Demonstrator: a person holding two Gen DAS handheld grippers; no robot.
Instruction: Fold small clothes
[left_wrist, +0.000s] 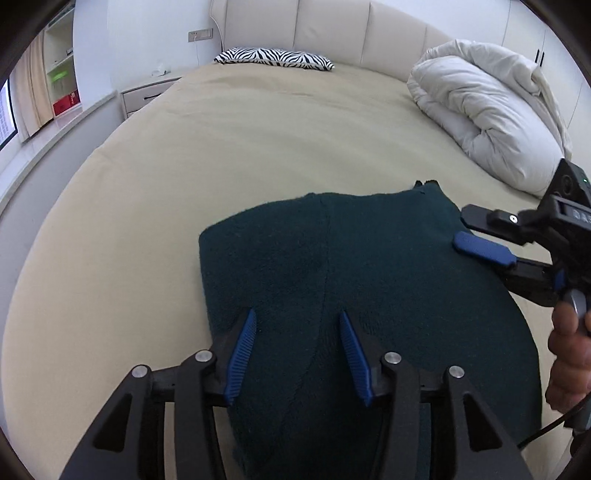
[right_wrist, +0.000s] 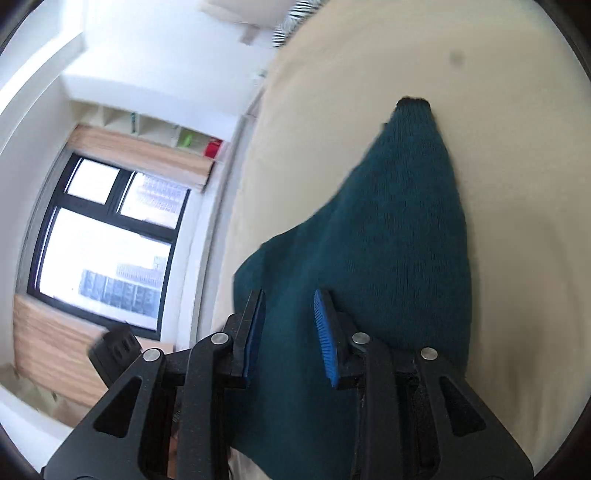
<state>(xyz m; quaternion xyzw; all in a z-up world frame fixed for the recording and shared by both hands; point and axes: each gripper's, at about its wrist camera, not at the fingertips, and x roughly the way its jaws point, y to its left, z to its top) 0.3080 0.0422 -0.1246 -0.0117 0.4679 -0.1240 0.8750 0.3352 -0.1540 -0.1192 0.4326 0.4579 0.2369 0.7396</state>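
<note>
Knitwear, a dark teal garment (left_wrist: 369, 280), lies flat on the beige bed (left_wrist: 221, 155), folded into a broad panel with a seam running down it. Left hand-held gripper (left_wrist: 297, 332) hovers over its near part, blue pads (left_wrist: 242, 350) spread apart, nothing between them. Right hand-held gripper (left_wrist: 469, 229) reaches in over the garment's right edge, fingers parted; in its own blurred view it may be touching the cloth. A white duvet (left_wrist: 487, 122) is bundled beyond, with a zebra pillow (left_wrist: 273, 57) at the headboard.
</note>
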